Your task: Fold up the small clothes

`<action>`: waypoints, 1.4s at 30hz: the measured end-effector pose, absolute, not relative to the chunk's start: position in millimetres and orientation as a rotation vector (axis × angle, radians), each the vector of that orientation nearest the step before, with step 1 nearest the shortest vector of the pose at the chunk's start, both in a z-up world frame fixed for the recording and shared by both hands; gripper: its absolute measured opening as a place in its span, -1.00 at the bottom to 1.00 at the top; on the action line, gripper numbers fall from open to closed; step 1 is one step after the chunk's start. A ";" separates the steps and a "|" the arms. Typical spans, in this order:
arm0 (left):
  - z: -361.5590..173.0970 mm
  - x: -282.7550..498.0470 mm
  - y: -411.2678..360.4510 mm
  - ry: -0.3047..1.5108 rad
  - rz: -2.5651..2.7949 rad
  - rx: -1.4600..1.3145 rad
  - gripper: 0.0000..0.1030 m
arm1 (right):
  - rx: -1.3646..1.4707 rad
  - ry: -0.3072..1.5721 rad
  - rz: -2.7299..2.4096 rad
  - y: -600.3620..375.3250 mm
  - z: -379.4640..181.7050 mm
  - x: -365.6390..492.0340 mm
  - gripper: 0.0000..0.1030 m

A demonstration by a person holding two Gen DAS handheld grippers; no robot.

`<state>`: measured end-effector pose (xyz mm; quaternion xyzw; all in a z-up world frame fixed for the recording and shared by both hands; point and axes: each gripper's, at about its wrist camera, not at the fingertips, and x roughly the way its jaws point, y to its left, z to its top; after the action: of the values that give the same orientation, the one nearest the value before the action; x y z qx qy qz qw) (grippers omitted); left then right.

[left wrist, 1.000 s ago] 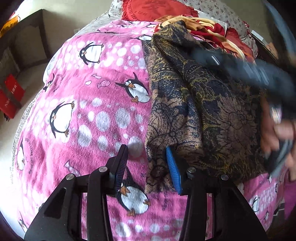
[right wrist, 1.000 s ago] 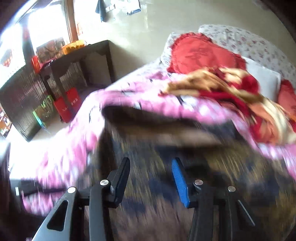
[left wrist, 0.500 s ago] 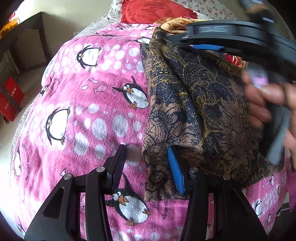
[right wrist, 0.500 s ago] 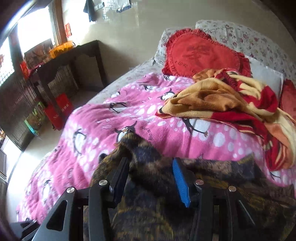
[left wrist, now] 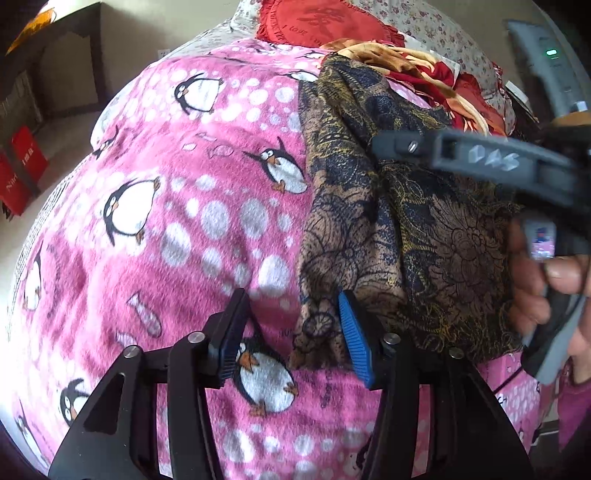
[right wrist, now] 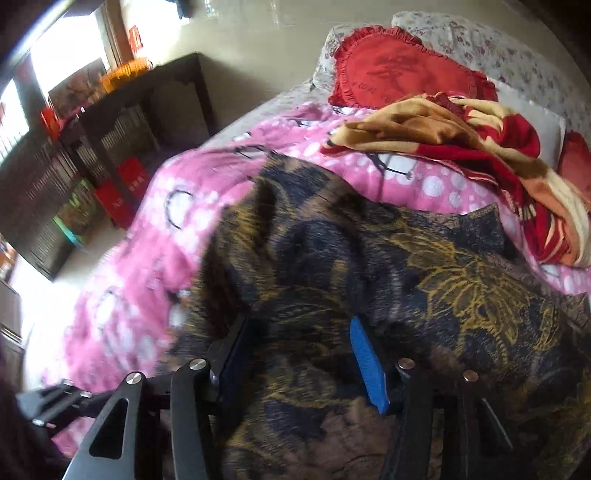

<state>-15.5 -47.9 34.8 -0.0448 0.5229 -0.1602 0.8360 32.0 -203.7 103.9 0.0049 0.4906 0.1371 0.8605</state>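
Note:
A brown and navy patterned garment [left wrist: 399, 229] [right wrist: 369, 280] lies spread on the pink penguin blanket [left wrist: 184, 240] [right wrist: 140, 280]. My left gripper [left wrist: 291, 336] hangs over the garment's near left corner. That corner lies loose between the jaws beside the blue pad [left wrist: 354, 343]. The jaws are opening and do not press on it. My right gripper [right wrist: 301, 358] hovers over the middle of the garment, its jaws opening with fabric below them and nothing pinched. In the left wrist view the right gripper's grey body [left wrist: 480, 158] crosses the garment, held by a hand [left wrist: 532, 280].
A crumpled red and yellow blanket [right wrist: 480, 155] [left wrist: 417, 66] and a red heart cushion [right wrist: 399, 77] [left wrist: 317, 22] lie at the bed's far end. Left of the bed stand a dark table [right wrist: 147, 96] and red bags [right wrist: 122, 192] on the floor.
The right gripper has let the garment's far edge drop and has come back over its middle. The garment now lies flatter. Both grippers' jaws stand wider.

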 end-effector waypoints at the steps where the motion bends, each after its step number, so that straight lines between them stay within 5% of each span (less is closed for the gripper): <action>1: 35.3 -16.3 -47.6 1.106 -0.337 -0.097 -0.02 | 0.020 1.021 0.293 -201.8 108.6 29.1 0.10; 7: 33.1 -26.6 -47.0 1.102 -0.352 -0.125 0.18 | -0.018 0.979 0.300 -181.3 125.8 25.7 0.18; 23: 24.5 -30.2 -39.3 1.082 -0.376 -0.126 0.28 | -0.147 1.036 0.224 -130.3 91.6 93.4 0.21; 24: 24.2 -29.2 -41.2 1.081 -0.377 -0.125 0.28 | -0.148 1.023 0.218 -130.6 93.1 93.0 -0.02; 25: 24.1 -28.7 -41.9 1.080 -0.378 -0.127 0.28 | -0.154 1.014 0.201 -132.0 94.7 94.2 -0.54; 28: 23.0 -28.4 -41.9 1.076 -0.382 -0.142 0.35 | -0.024 1.034 0.217 -150.9 103.3 102.0 -0.73; 33: 22.8 -30.2 -45.2 1.070 -0.389 -0.123 0.42 | 0.319 1.038 0.319 -191.1 109.6 99.1 -0.68; 37: 23.9 -30.3 -47.1 1.070 -0.389 -0.162 0.52 | 0.379 0.993 0.378 -216.3 128.7 59.5 0.03; 42: 30.3 -24.1 -50.9 1.075 -0.363 -0.160 0.52 | 0.299 1.026 0.337 -246.6 130.6 6.0 0.03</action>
<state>-24.1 -50.9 30.3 -0.0757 0.5085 -0.1719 0.8403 6.0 -246.6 130.6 0.1416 0.4865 0.1599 0.8471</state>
